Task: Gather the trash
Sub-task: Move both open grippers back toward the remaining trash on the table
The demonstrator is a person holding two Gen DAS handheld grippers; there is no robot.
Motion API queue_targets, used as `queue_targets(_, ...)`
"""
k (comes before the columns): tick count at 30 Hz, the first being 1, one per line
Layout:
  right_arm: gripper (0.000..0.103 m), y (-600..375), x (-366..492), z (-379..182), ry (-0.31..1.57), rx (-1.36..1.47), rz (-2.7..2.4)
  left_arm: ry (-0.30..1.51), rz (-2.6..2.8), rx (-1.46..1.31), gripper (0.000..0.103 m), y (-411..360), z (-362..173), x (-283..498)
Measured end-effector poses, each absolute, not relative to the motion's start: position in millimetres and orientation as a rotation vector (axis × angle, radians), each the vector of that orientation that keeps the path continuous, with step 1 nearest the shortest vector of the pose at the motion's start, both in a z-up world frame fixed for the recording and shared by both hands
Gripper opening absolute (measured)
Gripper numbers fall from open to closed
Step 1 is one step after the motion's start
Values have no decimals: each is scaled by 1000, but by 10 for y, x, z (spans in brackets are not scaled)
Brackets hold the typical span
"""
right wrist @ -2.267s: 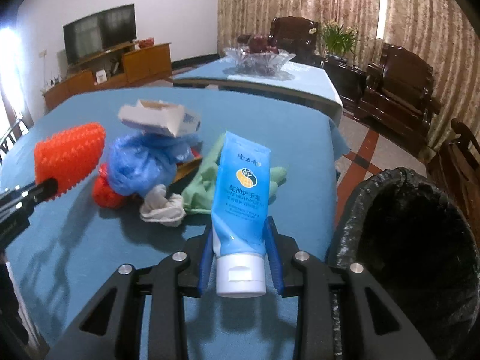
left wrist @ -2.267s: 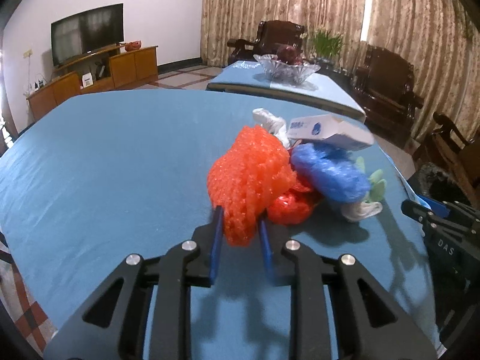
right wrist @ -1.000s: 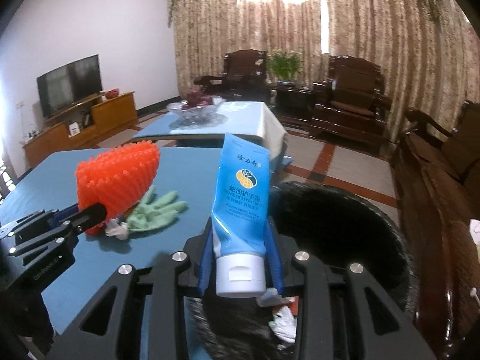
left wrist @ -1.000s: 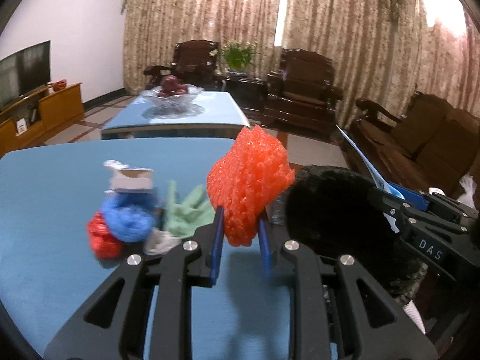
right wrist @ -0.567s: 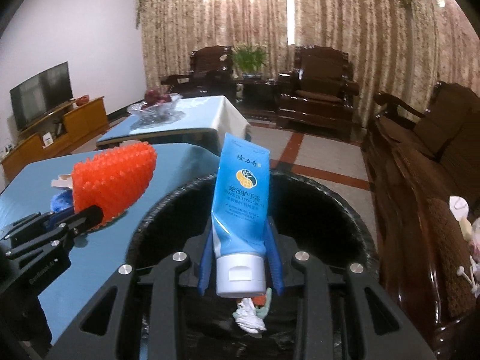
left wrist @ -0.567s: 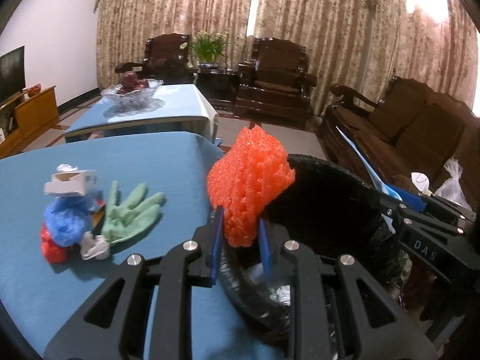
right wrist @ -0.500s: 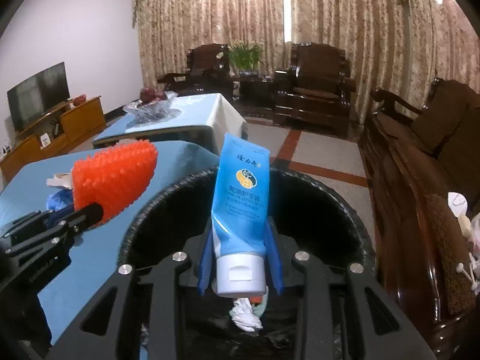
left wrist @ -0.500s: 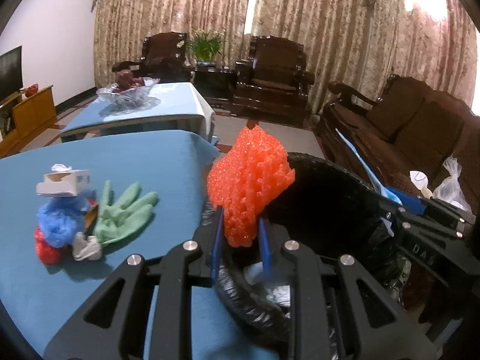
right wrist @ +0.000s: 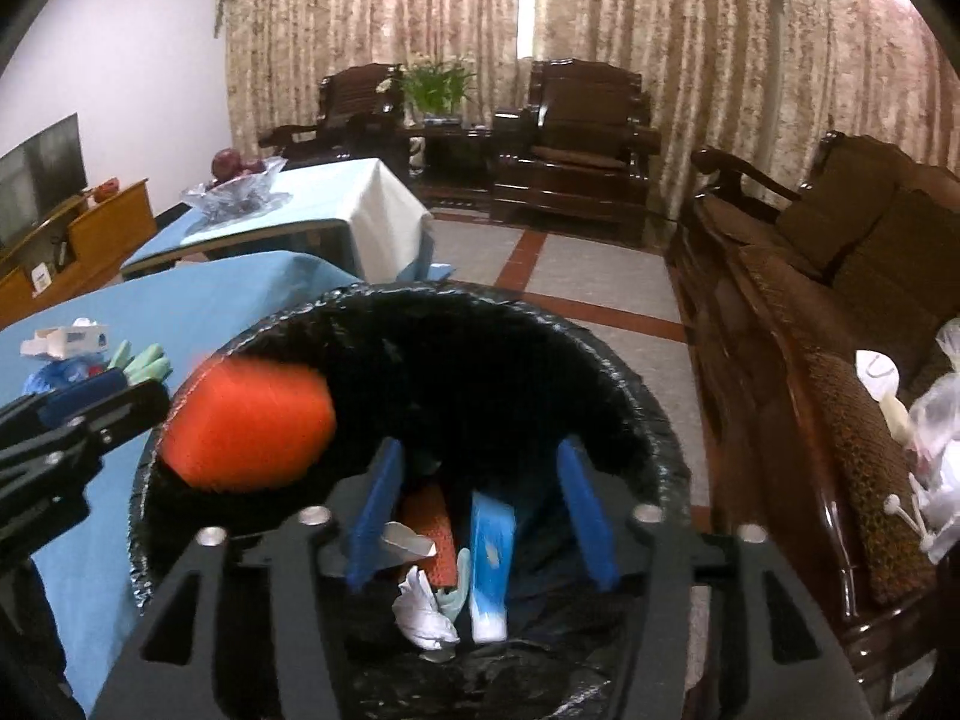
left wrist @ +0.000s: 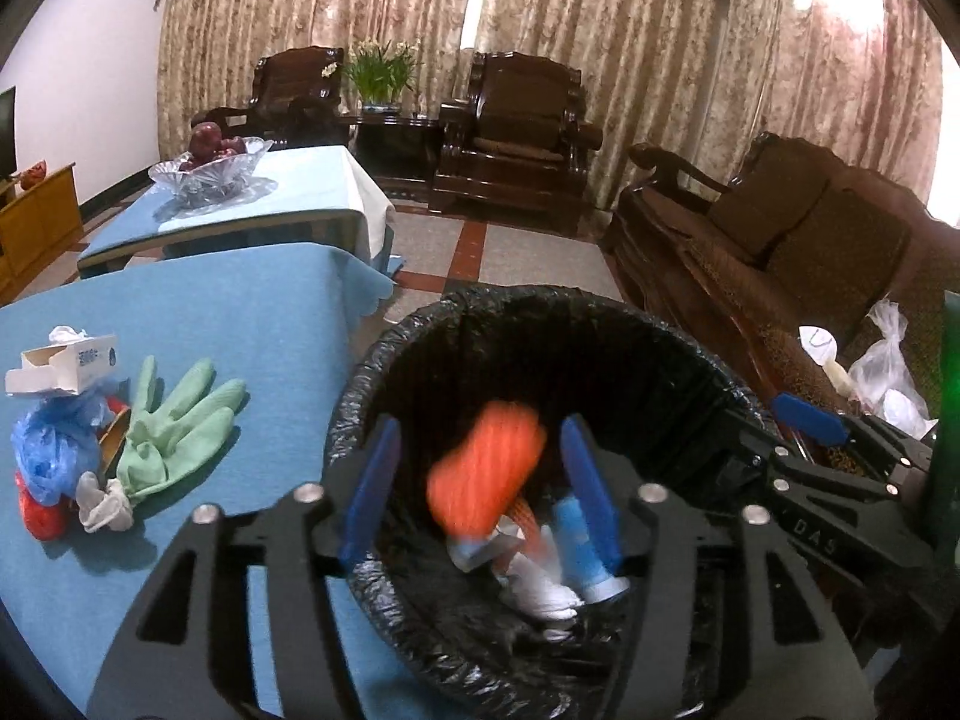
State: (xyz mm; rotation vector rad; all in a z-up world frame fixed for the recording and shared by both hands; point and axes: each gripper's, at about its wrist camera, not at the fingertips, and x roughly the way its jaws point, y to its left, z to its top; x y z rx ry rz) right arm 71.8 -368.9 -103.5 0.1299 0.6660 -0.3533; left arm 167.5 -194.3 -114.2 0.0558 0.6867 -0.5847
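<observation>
Now both grippers sit over the trash bin (left wrist: pixel 384 360), jaws spread wide, nothing between the pads. L gripper (left wrist: pixel 480 489) open; orange foam net (left wrist: pixel 486 474) is motion-blurred in the gap betw. its fingers, not touched by either pad — reads as dropping into the bin. R gripper (right wrist: pixel 480 507) likewise open; blue tube (right wrist: pixel 492 564) stands nearly upright in the bin bottom, cap down, beside white crumpled paper (right wrist: pixel 423 606) and other scraps.

Why held so: both tools are parked above the bin mouth so whatever is let go lands inside the black liner, not on the floor. Bin stands just off the table's right edge, rim close to the tablecloth (left wrist: pixel 210 300), which keeps the carry short.

Left to collect, all near the table's left edge in the L view: green glove (left wrist: pixel 180 426), fingers pointing away from camera; blue plastic bag (left wrist: pixel 54 444) w/ a small white carton (left wrist: pixel 60 360) on top; red net (left wrist: pixel 39 513) partly under the bag; a white wad (left wrist: pixel 102 507) touching the glove cuff. Something brownish betw. bag and glove, can't ID.

Judgement: two items binned, pile approx. half cleared. Next pick prob. glove or carton — both lie exposed on top. Glove is limp, pinch at cuff or it may drape and snag on the rim.
</observation>
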Motion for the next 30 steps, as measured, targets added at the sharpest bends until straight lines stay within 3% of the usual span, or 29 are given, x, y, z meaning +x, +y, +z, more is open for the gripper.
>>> queue_targets(3,97,-3637,694,-989,641,128,-358,656,-564,49,76,-1822,-1077,1650)
queue_targets(8,97,-3425,770,-905,625,121,-304,627,-511,42,85,-1527,-960,1640)
queue_targets(30,96,-1452,1679,-696,539,29,92,586,-53,-5,86,660,-856,1787)
